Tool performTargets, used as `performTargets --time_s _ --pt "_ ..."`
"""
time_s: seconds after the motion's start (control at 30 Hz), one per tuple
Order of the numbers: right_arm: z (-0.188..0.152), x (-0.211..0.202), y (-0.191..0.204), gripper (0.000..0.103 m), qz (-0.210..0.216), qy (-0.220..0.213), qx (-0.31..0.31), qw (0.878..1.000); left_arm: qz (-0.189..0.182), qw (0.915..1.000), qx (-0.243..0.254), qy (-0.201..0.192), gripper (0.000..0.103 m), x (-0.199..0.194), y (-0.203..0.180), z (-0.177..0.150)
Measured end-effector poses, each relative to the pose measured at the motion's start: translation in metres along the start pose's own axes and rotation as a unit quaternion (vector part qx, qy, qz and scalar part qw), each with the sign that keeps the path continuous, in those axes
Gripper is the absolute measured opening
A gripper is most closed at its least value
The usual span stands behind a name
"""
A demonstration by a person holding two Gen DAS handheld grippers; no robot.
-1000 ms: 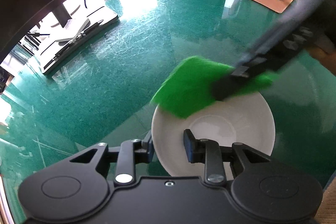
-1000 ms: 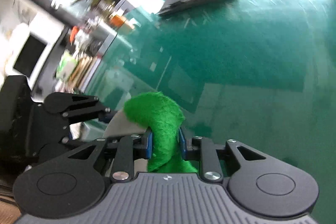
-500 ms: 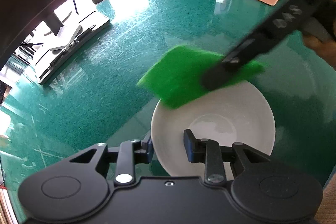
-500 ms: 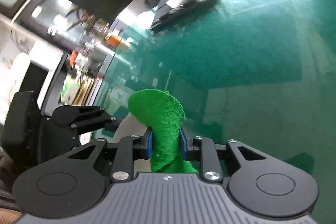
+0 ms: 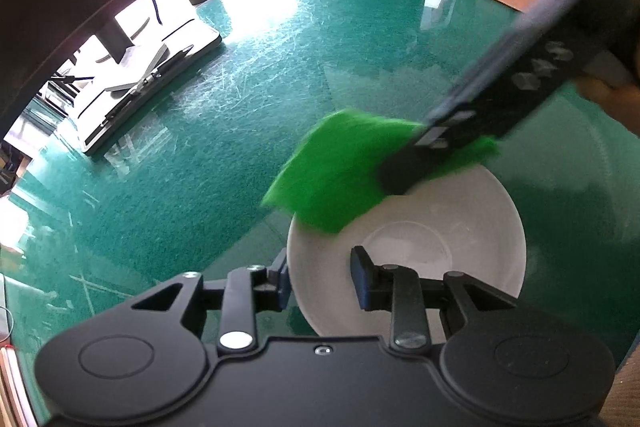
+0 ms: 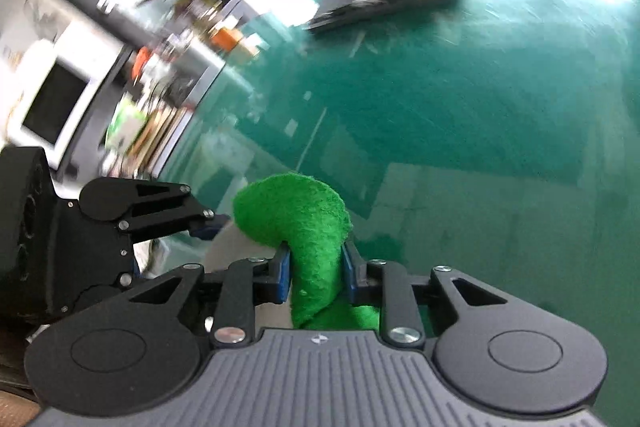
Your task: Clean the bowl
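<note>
Left wrist view: on the green worktop (image 5: 224, 155) sits the white bowl (image 5: 452, 227), its near rim pinched between the left fingers (image 5: 320, 279), one inside, one outside. Over the far-left rim hangs the cloth (image 5: 340, 171), clamped in the right fingers (image 6: 316, 273), which reach in from the upper right. Bowl's hollow lies below and right of the cloth, so wiping likely means bringing it down and inward.

Left gripper (image 5: 319, 281): matte black housing, two round embossed discs, silver screw heads, blue-padded fingers (image 5: 360, 281). Right gripper (image 6: 316, 273): same black linkage and silver screws, blue pads, with a grey ribbed plate at centre.
</note>
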State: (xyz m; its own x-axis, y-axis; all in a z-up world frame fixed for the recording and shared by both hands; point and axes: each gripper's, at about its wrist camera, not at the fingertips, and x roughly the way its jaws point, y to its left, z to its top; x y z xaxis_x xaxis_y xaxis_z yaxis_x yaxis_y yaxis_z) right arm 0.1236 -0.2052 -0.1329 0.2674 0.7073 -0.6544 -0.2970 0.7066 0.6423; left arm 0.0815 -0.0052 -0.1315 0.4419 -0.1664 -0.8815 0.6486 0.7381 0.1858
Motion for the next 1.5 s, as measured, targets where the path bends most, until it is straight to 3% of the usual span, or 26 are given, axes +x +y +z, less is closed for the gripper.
performTargets --time_s 0.2,0.3,0.6,0.73,0.83,1.0,1.27,1.5 --pt "-0.054 -0.025 -0.001 0.026 0.015 -0.036 0.076 0.996 -0.003 0.9999 0.014 -0.001 0.03 0.0 -0.003 0.001" --pt "-0.06 -0.026 -0.001 0.026 0.015 -0.047 0.09 0.995 -0.003 0.9998 0.021 -0.002 0.03 0.0 -0.003 0.002" --pt "0.003 0.008 0.0 0.026 -0.013 -0.019 0.013 1.0 0.002 0.9999 0.015 -0.004 0.03 0.0 -0.004 0.001" --pt "0.02 0.024 0.016 0.03 -0.02 0.004 -0.042 0.999 0.014 0.9999 0.005 -0.003 0.03 0.0 -0.004 -0.001" --pt "0.023 0.026 0.021 0.027 -0.024 0.01 -0.061 0.998 0.015 0.9999 -0.001 -0.002 0.03 0.001 -0.004 -0.001" --pt "0.003 0.004 0.007 0.024 -0.03 -0.009 -0.01 0.999 0.018 0.9998 -0.002 -0.003 0.03 0.001 -0.004 -0.001" --pt "-0.044 -0.022 0.0 0.025 -0.006 -0.031 0.07 0.997 0.017 0.9998 0.011 -0.002 0.031 0.001 -0.006 0.001" --pt "-0.017 -0.003 -0.004 0.024 -0.023 -0.031 0.047 0.998 0.016 0.9998 0.016 0.0 0.031 0.001 -0.006 0.001"
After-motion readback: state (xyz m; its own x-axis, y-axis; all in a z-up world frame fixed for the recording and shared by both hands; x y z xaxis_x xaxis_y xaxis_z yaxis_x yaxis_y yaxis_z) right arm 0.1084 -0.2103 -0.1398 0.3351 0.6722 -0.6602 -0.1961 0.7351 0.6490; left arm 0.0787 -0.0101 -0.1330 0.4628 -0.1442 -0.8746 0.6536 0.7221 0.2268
